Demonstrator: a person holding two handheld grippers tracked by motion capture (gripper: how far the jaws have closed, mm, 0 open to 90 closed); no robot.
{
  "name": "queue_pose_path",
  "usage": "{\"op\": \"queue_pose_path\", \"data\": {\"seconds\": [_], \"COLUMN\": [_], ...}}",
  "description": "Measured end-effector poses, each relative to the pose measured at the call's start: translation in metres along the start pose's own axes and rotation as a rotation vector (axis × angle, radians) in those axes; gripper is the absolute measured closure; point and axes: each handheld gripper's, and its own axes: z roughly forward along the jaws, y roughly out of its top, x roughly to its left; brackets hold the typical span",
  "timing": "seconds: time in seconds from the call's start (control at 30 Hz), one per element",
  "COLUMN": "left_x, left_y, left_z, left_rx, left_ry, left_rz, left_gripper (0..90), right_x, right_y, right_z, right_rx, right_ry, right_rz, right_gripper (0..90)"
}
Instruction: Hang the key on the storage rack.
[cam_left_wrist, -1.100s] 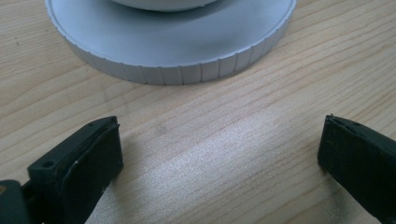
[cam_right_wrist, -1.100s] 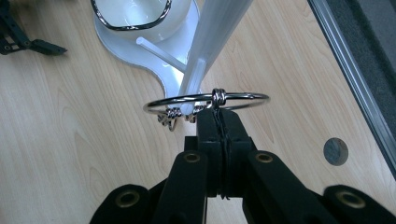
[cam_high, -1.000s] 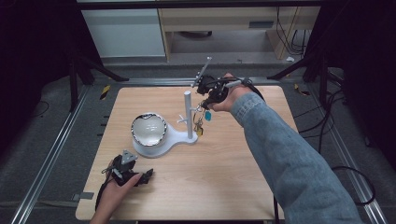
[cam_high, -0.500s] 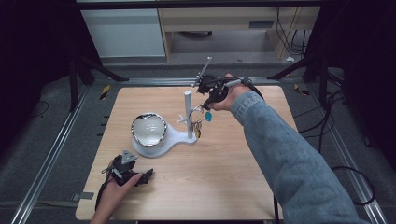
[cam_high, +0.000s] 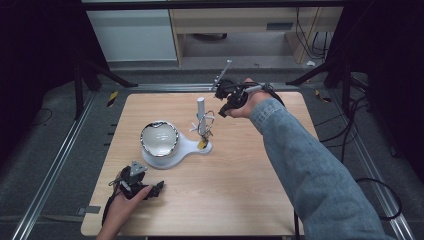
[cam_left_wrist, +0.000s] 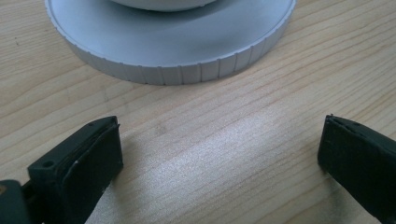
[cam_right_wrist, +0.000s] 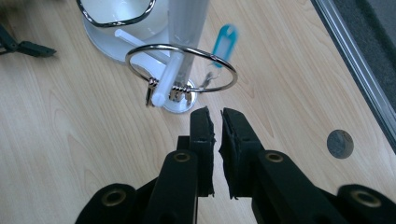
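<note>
A white stand (cam_high: 186, 148) holds a metal-rimmed dish (cam_high: 159, 138) and an upright white post (cam_high: 201, 107). A metal key ring (cam_right_wrist: 186, 66) with small keys and a blurred blue tag (cam_right_wrist: 224, 39) hangs on a white peg (cam_right_wrist: 166, 80) of that post. My right gripper (cam_right_wrist: 217, 119) sits just behind the ring, shut, with a hairline gap and nothing between the jaws. From above, the right gripper (cam_high: 223, 101) is beside the post's right. My left gripper (cam_left_wrist: 219, 142) rests open on the wood just short of the stand's ribbed round base (cam_left_wrist: 173, 51). It lies at the table's near left (cam_high: 137, 182).
The wooden table (cam_high: 240, 190) has a metal rail along its right edge (cam_right_wrist: 359, 74) and a small round hole (cam_right_wrist: 340, 143) near it. The right forearm in a denim sleeve (cam_high: 310, 165) crosses the table's right half. Dark stand legs and cables lie on the floor around.
The key ring and its tag, earlier just under my right gripper, now hang on the post's peg, apart from the jaws, the tag swinging. The left gripper has not moved.
</note>
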Motion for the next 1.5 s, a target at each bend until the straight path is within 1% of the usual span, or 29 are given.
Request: {"op": "queue_pose_path", "data": {"seconds": [0.1, 0.17, 0.23, 0.27, 0.3, 0.33, 0.37, 0.43, 0.47, 0.5, 0.6, 0.63, 0.67, 0.77, 0.8, 0.9, 1.0, 1.1, 1.13, 1.2, 1.27, 1.3, 1.4, 1.5], "left_x": [0.0, 0.0, 0.0, 0.0, 0.0, 0.0, 0.0, 0.0, 0.0, 0.0, 0.0, 0.0, 0.0, 0.0, 0.0, 0.0, 0.0, 0.0, 0.0, 0.0, 0.0, 0.0, 0.0, 0.0], "left_y": [0.0, 0.0, 0.0, 0.0, 0.0, 0.0, 0.0, 0.0, 0.0, 0.0, 0.0, 0.0, 0.0, 0.0, 0.0, 0.0, 0.0, 0.0, 0.0, 0.0, 0.0, 0.0, 0.0, 0.0], "left_z": [0.0, 0.0, 0.0, 0.0, 0.0, 0.0, 0.0, 0.0, 0.0, 0.0, 0.0, 0.0, 0.0, 0.0, 0.0, 0.0, 0.0, 0.0, 0.0, 0.0, 0.0, 0.0, 0.0, 0.0], "left_rx": [0.0, 0.001, 0.0, 0.0, 0.0, 0.0, 0.0, 0.0, 0.0, 0.0, -0.001, 0.0, 0.0, 0.0, 0.0, 0.0, 0.0, 0.0, 0.0, 0.0, 0.0, 0.0, 0.0, 0.0], "left_ry": [-0.001, -0.001, 0.0, 0.0, 0.0, 0.0, 0.0, 0.0, 0.0, 0.0, 0.0, 0.0, 0.0, 0.0, 0.0, 0.0, 0.0, 0.0, 0.0, 0.0, 0.001, 0.001, 0.001, 0.001], "left_rz": [0.0, 0.001, 0.0, 0.0, 0.0, 0.0, 0.0, 0.0, 0.0, 0.0, 0.0, 0.0, 0.0, 0.0, 0.0, 0.0, 0.0, 0.0, 0.0, 0.0, -0.001, -0.001, -0.001, -0.001], "left_gripper": [0.0, 0.0, 0.0, 0.0, 0.0, 0.0, 0.0, 0.0, 0.0, 0.0, 0.0, 0.0, 0.0, 0.0, 0.0, 0.0, 0.0, 0.0, 0.0, 0.0, 0.0, 0.0, 0.0, 0.0], "right_x": [-0.004, -0.004, -0.006, -0.006, -0.008, -0.008, -0.008, -0.009, -0.011, -0.011, -0.013, -0.015, -0.015, -0.018, -0.019, -0.019, -0.02, -0.02, -0.02, -0.021, -0.021, -0.021, -0.022, -0.023], "right_y": [-0.005, -0.006, -0.009, -0.01, -0.011, -0.012, -0.012, -0.013, -0.013, -0.013, -0.014, -0.014, -0.014, -0.016, -0.018, -0.021, -0.027, -0.033, -0.036, -0.042, -0.046, -0.051, -0.056, -0.067], "right_z": [-0.001, -0.001, -0.001, -0.001, 0.0, 0.0, 0.0, 0.0, 0.001, 0.001, 0.0, -0.001, -0.001, 0.0, 0.002, 0.004, 0.006, 0.008, 0.008, 0.009, 0.009, 0.01, 0.011, 0.013], "right_rx": [-0.006, -0.007, -0.009, -0.009, -0.007, -0.008, -0.008, -0.003, -0.001, -0.001, -0.006, -0.001, -0.001, 0.016, 0.032, 0.044, 0.05, 0.053, 0.064, 0.065, 0.064, 0.06, 0.059, 0.047], "right_ry": [-0.016, -0.018, -0.027, -0.032, -0.043, -0.046, -0.046, -0.057, -0.063, -0.063, -0.072, -0.067, -0.067, -0.061, -0.058, -0.046, -0.031, -0.027, -0.025, -0.023, -0.029, -0.036, -0.048, -0.061], "right_rz": [0.012, 0.02, 0.027, 0.037, 0.046, 0.051, 0.051, 0.062, 0.078, 0.078, 0.095, 0.121, 0.121, 0.14, 0.152, 0.163, 0.171, 0.175, 0.172, 0.181, 0.186, 0.196, 0.192, 0.21], "right_gripper": [79.1, 78.1, 73.4, 70.1, 63.8, 61.0, 61.0, 56.1, 47.9, 47.9, 40.1, 33.7, 33.7, 27.8, 23.5, 22.9, 19.9, 17.4, 16.4, 15.0, 14.1, 12.9, 11.6, 10.4]}}
